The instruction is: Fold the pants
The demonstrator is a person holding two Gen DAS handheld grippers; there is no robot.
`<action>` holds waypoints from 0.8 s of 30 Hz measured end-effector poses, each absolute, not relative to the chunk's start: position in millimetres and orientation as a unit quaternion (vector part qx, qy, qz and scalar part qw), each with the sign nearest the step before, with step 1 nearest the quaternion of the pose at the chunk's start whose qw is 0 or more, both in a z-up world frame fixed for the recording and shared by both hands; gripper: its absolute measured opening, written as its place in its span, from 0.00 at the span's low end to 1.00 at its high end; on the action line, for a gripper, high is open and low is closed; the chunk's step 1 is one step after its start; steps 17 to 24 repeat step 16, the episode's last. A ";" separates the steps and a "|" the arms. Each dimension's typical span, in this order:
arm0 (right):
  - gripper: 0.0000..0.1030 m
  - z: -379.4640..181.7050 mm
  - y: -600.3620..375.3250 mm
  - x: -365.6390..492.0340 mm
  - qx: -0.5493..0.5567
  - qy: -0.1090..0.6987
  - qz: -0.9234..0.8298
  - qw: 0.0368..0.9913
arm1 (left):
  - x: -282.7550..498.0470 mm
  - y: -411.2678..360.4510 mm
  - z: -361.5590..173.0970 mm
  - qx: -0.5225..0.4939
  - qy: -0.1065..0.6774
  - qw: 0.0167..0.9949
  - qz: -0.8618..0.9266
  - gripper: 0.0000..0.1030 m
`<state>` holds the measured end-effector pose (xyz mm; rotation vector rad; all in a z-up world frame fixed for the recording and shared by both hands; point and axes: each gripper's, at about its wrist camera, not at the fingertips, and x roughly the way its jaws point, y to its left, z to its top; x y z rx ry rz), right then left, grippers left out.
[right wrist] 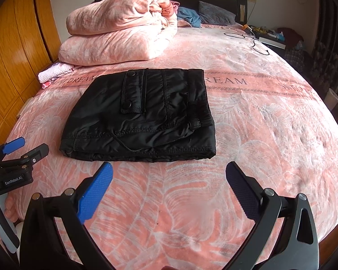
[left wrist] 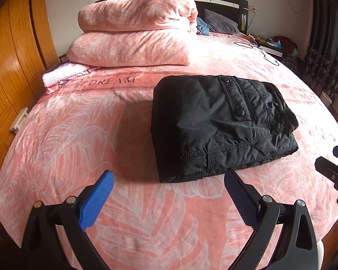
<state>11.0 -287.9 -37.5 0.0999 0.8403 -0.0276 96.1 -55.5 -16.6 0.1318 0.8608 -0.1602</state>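
Left hand-held gripper: fingers spread wide, holding nothing; poised over the bedspread just short of the pants' near edge.
Right hand-held gripper: fingers likewise spread wide and empty; hovering near the near edge of the pants, apart from them.
Person's hand: seen in the right wrist view at the lower left, wrapped round the left tool's handle.
Pants: black, folded into a compact rectangular bundle, lying flat on the bed just beyond both grippers; snap-buttoned pocket flap facing up.
Bed: covered by a pink leaf-patterned bedspread with a lettered band running across it under the pants.
Pink cloth: small, at the left edge of the bed.
Folded quilt: pink, stacked at the far left, behind the pants.
Pillow: grey, against the dark headboard.
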 end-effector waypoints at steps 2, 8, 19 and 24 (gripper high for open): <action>0.97 -37.5 -288.0 11.1 0.049 0.408 -0.014 0.912 | 96.1 -56.1 -16.9 0.064 0.417 0.903 -0.078 0.96; 0.97 -39.1 -288.7 11.3 0.051 0.409 -0.014 0.911 | 96.1 -56.4 -16.9 0.064 0.417 0.903 -0.079 0.96; 0.97 -41.1 -288.7 9.3 0.056 0.407 -0.015 0.911 | 98.8 -59.7 -20.5 0.067 0.428 0.897 -0.085 0.96; 0.97 -41.1 -288.7 9.3 0.056 0.407 -0.015 0.911 | 98.8 -59.7 -20.5 0.067 0.428 0.897 -0.085 0.96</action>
